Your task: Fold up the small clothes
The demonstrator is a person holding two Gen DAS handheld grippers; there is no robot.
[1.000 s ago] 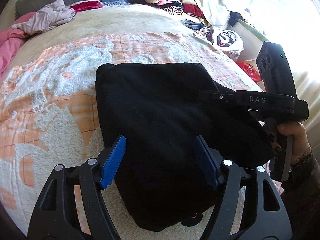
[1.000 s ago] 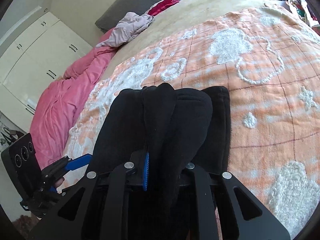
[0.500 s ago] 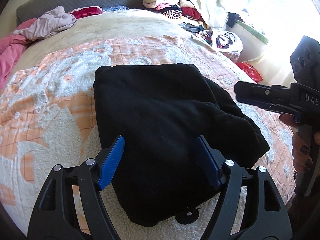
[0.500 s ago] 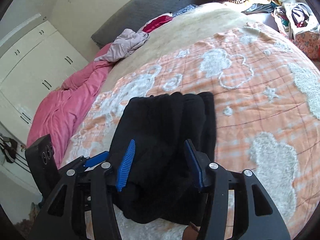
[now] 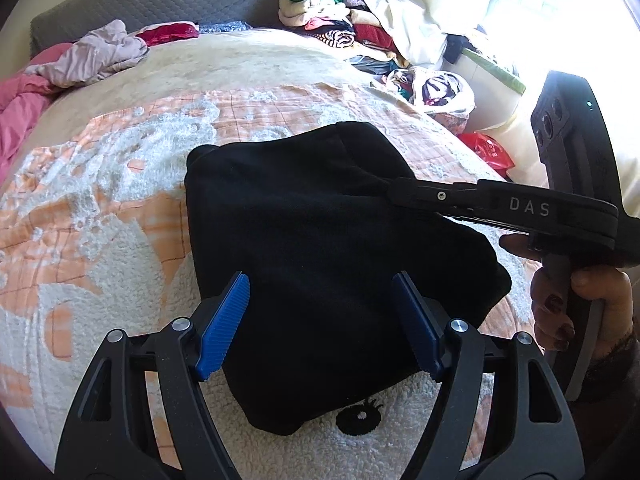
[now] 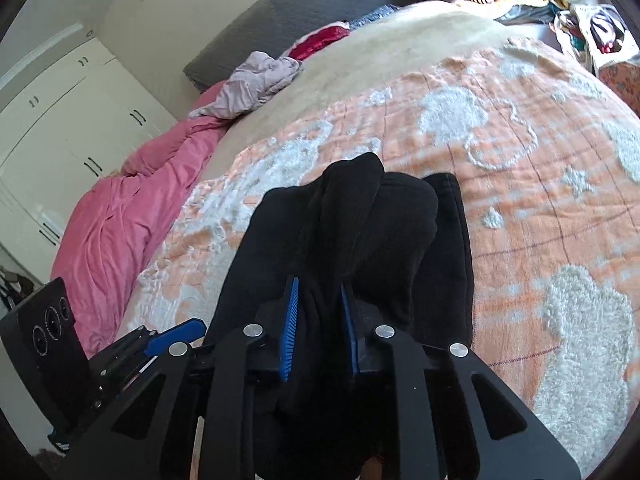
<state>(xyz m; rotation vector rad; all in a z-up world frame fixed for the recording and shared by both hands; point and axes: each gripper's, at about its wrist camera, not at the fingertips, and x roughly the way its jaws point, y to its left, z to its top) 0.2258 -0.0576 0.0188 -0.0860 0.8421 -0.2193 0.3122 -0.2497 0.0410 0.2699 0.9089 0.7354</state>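
Black fleece, a small garment (image 5: 332, 248) folded into a thick bundle, lies on the bed over an orange blanket (image 5: 120, 208) patterned with fluffy white shapes. The left tongs (image 5: 320, 320) hang over its near edge with their blue pads (image 5: 224, 324) spread wide apart, one on each side of the cloth's width, pressing on nothing.

The right tongs (image 6: 318, 328) come in from the garment's right side. Their jaws have just been closing, and a ridge of the black cloth now stands pinched between the two blue pads (image 6: 290, 328), which sit close together with only the fold between them. In the left view the same tongs reach across the far right part of the bundle, and a hand (image 5: 580, 300) grips the handle beside the bed's edge.

From the right view the garment shows several rolled layers side by side, with a cuffed or hemmed edge on the right.

Beyond the orange blanket, a cream cover (image 5: 240, 64) spreads toward a grey headboard (image 5: 160, 0). A crumpled mauve piece of clothing (image 5: 92, 56) and a red one (image 5: 168, 32) lie near it, a pink quilt (image 6: 120, 216) hangs off the far side, and a pile of mixed clothes (image 5: 332, 20) rises by the window. White wardrobe doors (image 6: 60, 128) show past the quilt.
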